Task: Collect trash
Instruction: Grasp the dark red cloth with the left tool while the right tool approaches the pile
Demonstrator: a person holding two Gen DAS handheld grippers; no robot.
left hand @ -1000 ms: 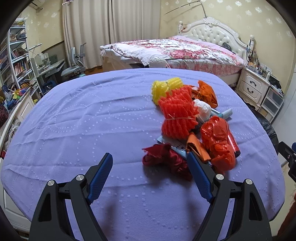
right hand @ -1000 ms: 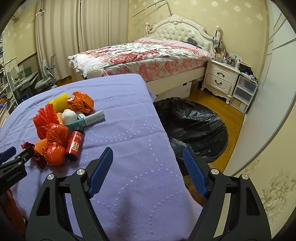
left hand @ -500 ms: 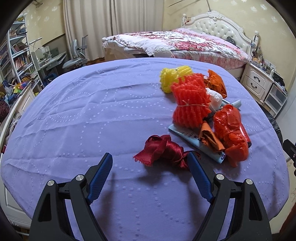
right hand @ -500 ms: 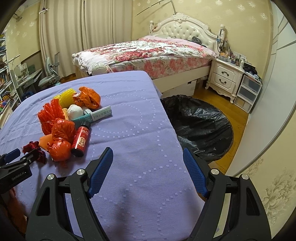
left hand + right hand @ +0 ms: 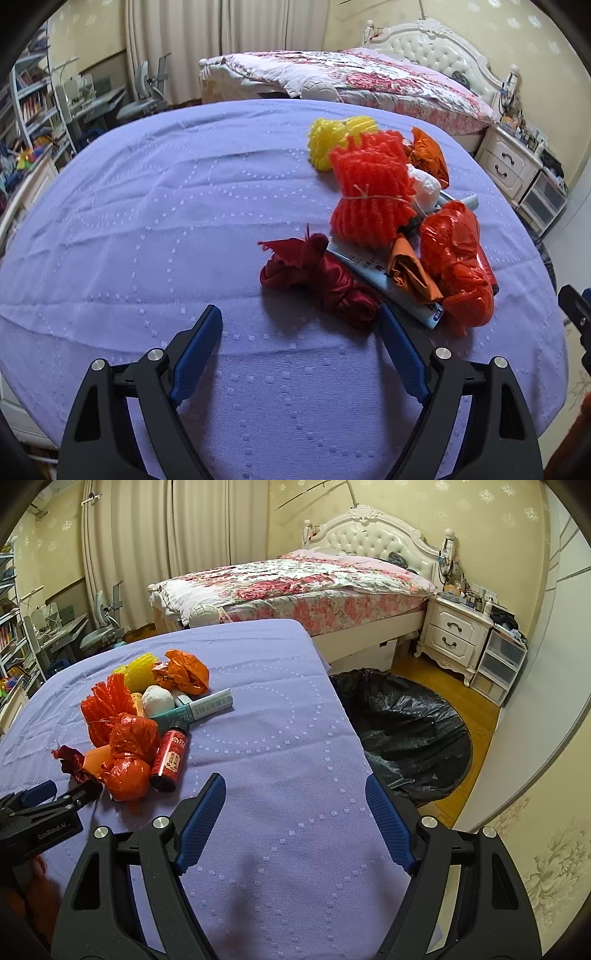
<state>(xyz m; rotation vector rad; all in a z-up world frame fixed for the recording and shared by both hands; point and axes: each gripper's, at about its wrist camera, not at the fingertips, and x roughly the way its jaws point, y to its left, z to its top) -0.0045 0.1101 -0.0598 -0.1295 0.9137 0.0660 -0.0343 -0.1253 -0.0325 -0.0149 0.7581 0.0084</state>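
— Purple cloth covers the counter (image 5: 147,221), and all the trash sits in one heap toward its right side

— What's in the heap?

— Nearest the left gripper (image 5: 299,332) is a dark red satin scrap (image 5: 317,280). Behind it lie an orange-red mesh bundle (image 5: 369,195) tied with string, a yellow mesh bundle (image 5: 336,136), a white wad (image 5: 424,184), an orange plastic bag (image 5: 454,266), a pale blue box (image 5: 380,277) and a red bottle (image 5: 170,757) on its side

— Is anything held?

— No. The left fingers (image 5: 199,343) stand wide apart just short of the satin scrap, the right-hand one almost at its edge, nothing between them. The right gripper (image 5: 295,816) hangs over bare cloth, its fingers (image 5: 203,819) spread wide and gripping nothing

— And where does it all go?

— A black bin bag (image 5: 406,731) lies open on the wooden floor (image 5: 476,709), just beside the counter's right edge, with the bed (image 5: 295,587) beyond
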